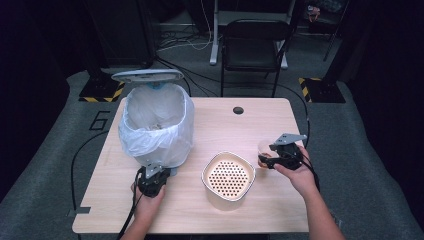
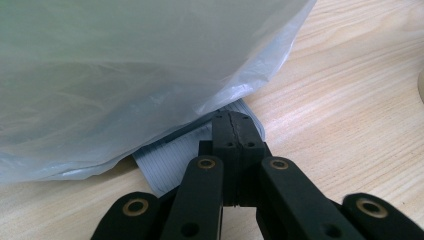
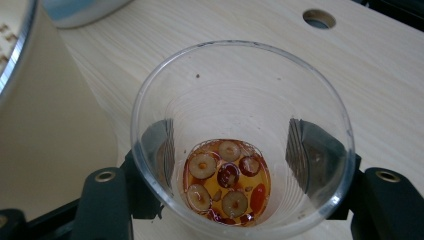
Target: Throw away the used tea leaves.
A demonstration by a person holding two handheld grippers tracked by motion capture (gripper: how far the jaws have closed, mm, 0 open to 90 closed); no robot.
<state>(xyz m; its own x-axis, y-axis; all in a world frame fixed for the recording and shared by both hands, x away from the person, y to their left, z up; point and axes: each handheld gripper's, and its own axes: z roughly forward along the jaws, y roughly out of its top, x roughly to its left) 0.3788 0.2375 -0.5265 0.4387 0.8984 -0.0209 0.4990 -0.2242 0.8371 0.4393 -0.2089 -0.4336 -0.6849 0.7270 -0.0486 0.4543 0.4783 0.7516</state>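
A clear plastic cup [image 3: 240,85] holds a little amber liquid with round fruit slices [image 3: 225,175] at its bottom. My right gripper [image 3: 232,150] is shut on it, its pads pressing the cup's walls from both sides. From above, that gripper [image 1: 272,159] carries the cup [image 1: 264,149] near the table's right edge. A cream bowl with a perforated insert [image 1: 228,176] stands to its left. My left gripper [image 2: 235,130] is shut, its tips resting on the grey ribbed pedal [image 2: 170,162] of the bin [image 1: 157,125]. The bin's lid [image 1: 147,75] stands open.
A white bag [image 2: 125,75] lines the bin and hangs over its rim. The table [image 1: 220,125] has a round cable hole [image 1: 238,110] near its far edge. A black chair [image 1: 252,47] stands behind the table. The bowl's wall [image 3: 60,110] is close beside the cup.
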